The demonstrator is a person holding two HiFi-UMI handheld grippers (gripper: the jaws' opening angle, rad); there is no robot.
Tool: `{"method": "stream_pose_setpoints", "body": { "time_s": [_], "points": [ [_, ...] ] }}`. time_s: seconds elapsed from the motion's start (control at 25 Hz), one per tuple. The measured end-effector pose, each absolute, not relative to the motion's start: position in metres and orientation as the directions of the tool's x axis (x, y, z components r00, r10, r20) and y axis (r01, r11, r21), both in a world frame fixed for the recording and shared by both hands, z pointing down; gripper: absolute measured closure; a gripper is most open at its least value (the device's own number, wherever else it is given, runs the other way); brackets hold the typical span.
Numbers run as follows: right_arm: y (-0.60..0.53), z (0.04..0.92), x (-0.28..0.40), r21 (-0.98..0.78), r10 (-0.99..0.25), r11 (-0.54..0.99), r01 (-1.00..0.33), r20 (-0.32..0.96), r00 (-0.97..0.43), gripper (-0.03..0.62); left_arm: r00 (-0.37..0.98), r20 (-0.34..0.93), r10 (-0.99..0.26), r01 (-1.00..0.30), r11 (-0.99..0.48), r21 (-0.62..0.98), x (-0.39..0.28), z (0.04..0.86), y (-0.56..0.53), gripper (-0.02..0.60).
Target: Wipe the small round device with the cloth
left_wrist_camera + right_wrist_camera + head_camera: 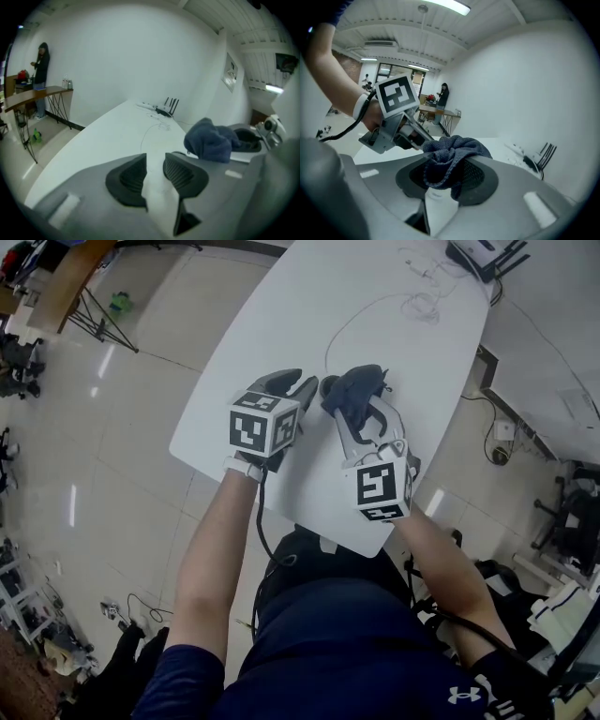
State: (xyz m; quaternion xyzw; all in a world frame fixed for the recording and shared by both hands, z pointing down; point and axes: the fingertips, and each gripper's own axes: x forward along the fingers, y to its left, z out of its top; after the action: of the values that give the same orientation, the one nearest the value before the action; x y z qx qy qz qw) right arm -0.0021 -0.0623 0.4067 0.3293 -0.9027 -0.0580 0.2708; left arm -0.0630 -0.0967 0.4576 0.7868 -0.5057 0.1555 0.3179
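Shirt (337, 652): navy, lowest in the head view; both forearms reach out from it over the counter's near edge.
Left claw (298, 382): jaws together, only a slit of white counter between the pads, nothing held; marker cube sits toward the wrist.
Right claw (342, 395): clamped on cloth (364, 388).
Cloth detail: dark blue, bunched, bulging over the jaw tips, one fold hanging down between the pads.
Spacing: claws side by side, tips near each other; left tip just beside cloth, contact unclear.
Counter (309, 296): white, rounded corners; thin cable (375, 310) looped midway, router (483, 257) with antennas at far end.
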Motion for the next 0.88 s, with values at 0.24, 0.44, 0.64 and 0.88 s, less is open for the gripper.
{"method": "stream_pose_setpoints", "body": {
  "time_s": [0.24,0.44,0.64,0.88],
  "points": [
    [-0.039,0.448,-0.021,0.381,-0.605,0.796,-0.470,0.524,-0.599,0.470,0.410,0.598,-0.689,-0.908,-0.246,0.339,-0.081,0.474,-0.076,0.456],
    [-0.020,0.494,-0.020,0.313,-0.544,0.833,-0.456,0.618,-0.568,0.470,0.398,0.600,-0.694,-0.914,-0.242,0.326,-0.093,0.475,-0.066,0.456],
    [-0.019,0.531,-0.020,0.120,-0.459,0.828,-0.547,0.706,-0.539,0.470,0.405,0.590,-0.699,-0.910,-0.245,0.335,-0.094,0.474,-0.055,0.456],
    [-0.020,0.555,-0.017,-0.078,-0.358,0.755,-0.651,0.783,-0.509,0.470,0.395,0.604,-0.692,-0.919,-0.291,0.267,-0.097,0.474,-0.040,0.456]
  ]
}}
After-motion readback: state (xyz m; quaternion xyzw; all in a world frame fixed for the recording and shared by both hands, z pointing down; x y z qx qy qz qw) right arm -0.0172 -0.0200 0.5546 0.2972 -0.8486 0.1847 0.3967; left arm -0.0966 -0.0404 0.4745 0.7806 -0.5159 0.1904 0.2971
